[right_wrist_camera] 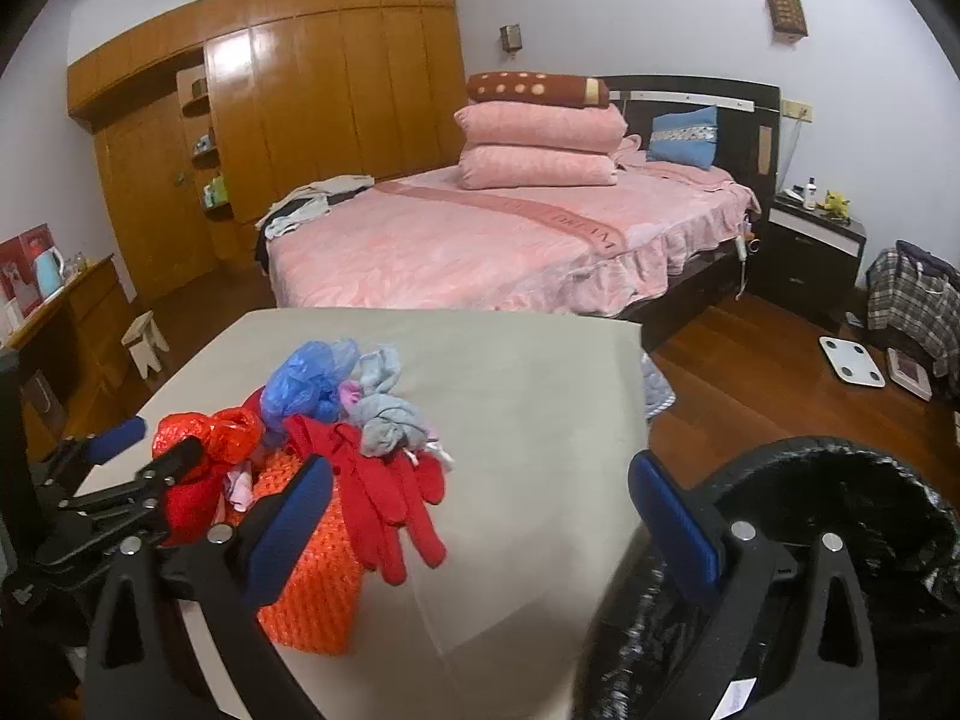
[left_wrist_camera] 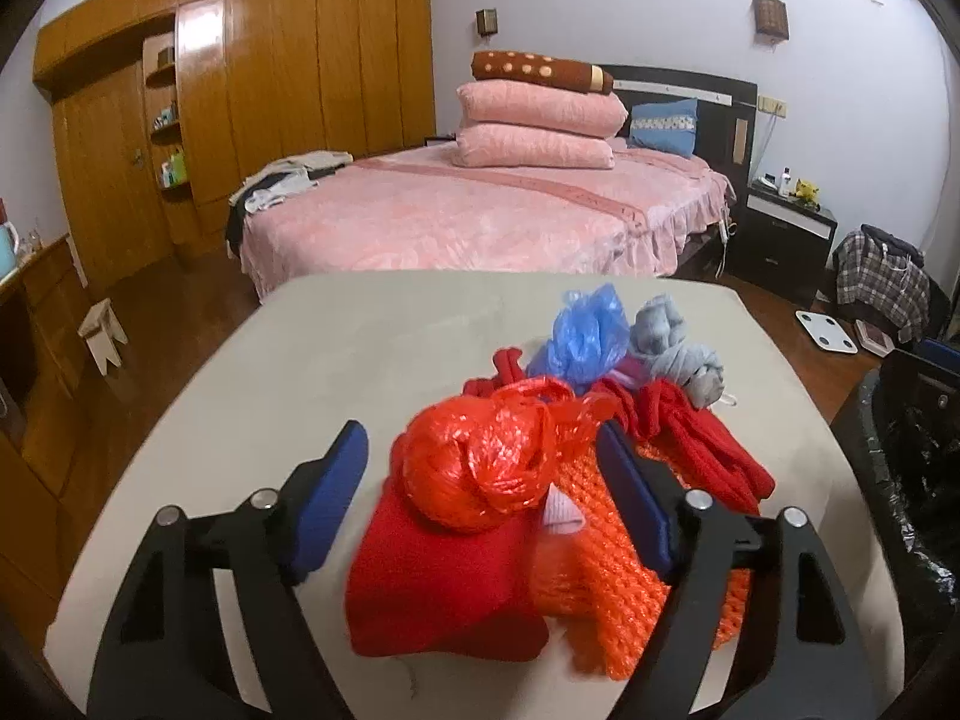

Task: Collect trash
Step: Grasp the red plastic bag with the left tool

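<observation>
Left gripper [left_wrist_camera: 480, 498], jaws apart, straddles the crumpled red plastic bag [left_wrist_camera: 480, 462] on the clothes pile [left_wrist_camera: 606, 588], right gripper [right_wrist_camera: 480, 522] open over the table [right_wrist_camera: 528, 420] beside the black-lined bin [right_wrist_camera: 840, 516]; next, close and carry binward.

Pink bed [left_wrist_camera: 468, 216] standing behind the table, stacked pillows [left_wrist_camera: 537, 126] lying on it, wooden wardrobe [left_wrist_camera: 288, 72] lining the wall.
</observation>
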`<move>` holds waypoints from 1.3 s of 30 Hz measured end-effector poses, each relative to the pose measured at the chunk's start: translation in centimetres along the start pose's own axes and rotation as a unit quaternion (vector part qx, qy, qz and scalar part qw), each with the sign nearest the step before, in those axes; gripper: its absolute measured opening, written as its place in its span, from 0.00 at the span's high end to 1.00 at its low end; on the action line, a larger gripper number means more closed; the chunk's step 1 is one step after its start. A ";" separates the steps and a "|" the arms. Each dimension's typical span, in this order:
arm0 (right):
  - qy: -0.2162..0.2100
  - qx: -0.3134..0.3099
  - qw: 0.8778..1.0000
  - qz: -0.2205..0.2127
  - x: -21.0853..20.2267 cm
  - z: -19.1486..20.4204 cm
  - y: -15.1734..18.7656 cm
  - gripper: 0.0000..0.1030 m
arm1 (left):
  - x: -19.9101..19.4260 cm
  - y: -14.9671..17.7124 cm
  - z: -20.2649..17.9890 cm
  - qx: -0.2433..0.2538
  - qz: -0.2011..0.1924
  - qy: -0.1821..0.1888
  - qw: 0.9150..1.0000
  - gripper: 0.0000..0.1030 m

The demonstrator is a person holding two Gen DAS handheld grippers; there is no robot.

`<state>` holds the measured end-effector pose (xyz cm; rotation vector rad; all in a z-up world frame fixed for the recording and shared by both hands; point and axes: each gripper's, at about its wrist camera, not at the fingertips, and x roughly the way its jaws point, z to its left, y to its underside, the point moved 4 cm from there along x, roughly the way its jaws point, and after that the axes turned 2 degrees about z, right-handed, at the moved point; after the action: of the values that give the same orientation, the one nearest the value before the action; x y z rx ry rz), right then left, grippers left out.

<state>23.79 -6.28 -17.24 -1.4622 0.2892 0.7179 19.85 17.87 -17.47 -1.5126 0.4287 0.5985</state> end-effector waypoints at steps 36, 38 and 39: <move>-0.073 -0.031 0.997 0.022 0.9 8.2 1.6 0.10 | -7.1 1.9 7.1 -0.058 -0.041 -0.061 0.996 0.62; -0.080 -0.039 0.996 0.024 1.2 9.4 1.8 0.12 | -7.0 2.1 7.9 -0.063 -0.041 -0.067 0.995 0.62; -0.084 -0.045 0.995 0.026 1.5 10.2 1.9 0.13 | -7.0 2.2 8.2 -0.064 -0.041 -0.070 0.995 0.62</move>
<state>21.35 3.84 -18.48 -1.4736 0.1681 0.9010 12.17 25.20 -14.74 -1.5903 0.2239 0.6733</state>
